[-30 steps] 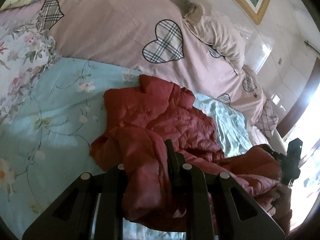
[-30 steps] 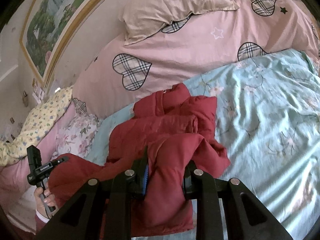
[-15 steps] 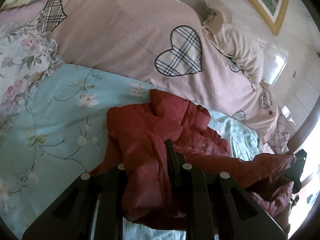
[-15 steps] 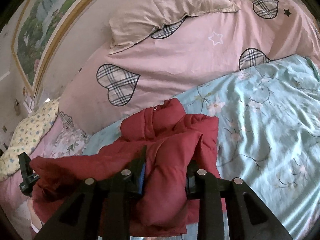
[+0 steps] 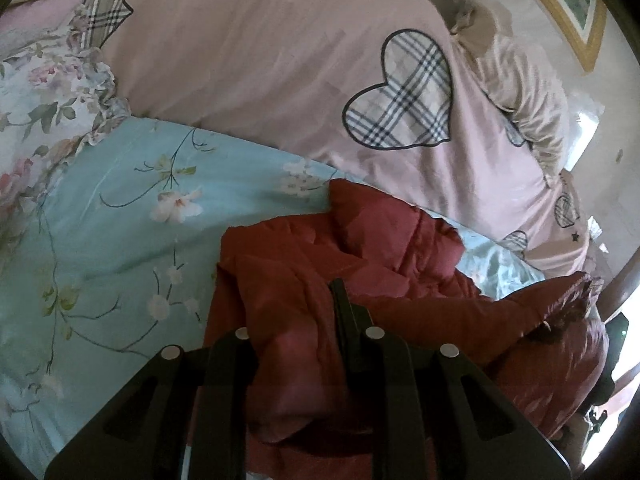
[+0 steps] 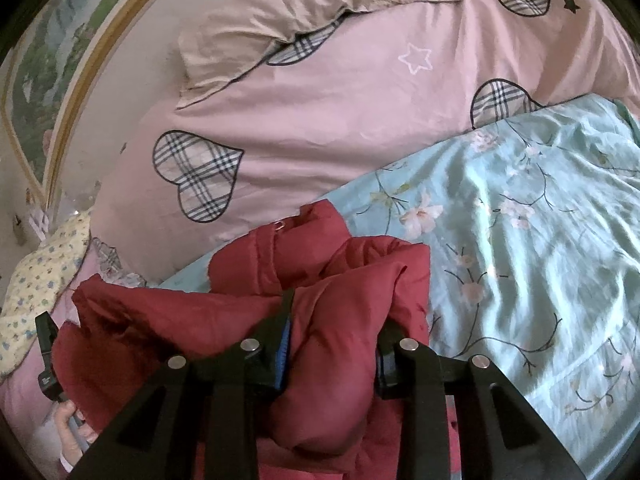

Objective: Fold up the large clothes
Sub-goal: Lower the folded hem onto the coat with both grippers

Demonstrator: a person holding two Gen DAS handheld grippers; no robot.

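Observation:
A dark red padded jacket (image 5: 380, 240) lies bunched on the light blue floral sheet (image 5: 100, 220), collar toward the pink duvet. My left gripper (image 5: 296, 320) is shut on a thick fold of it, which covers the left finger. In the right wrist view the jacket (image 6: 280, 256) shows its collar loop. My right gripper (image 6: 336, 320) grips a bulging fold between its blue-padded fingers, jaws a little apart around the padding. The stretch of jacket between the two grippers hangs raised over the rest. The left gripper (image 6: 46, 344) and the hand (image 6: 70, 428) holding it show at the far left.
A pink duvet (image 6: 340, 120) with plaid hearts rises behind the jacket. A beige pillow (image 6: 300, 8) lies on top of it. A framed picture (image 6: 40, 80) hangs on the wall. The blue floral sheet (image 6: 540, 220) spreads to the right. A flowered pillow (image 5: 36, 92) lies at left.
Both grippers have carried their folds of jacket forward toward the collar and the pink duvet, and slightly lower. The right gripper's fingers stand a bit wider around the padding.

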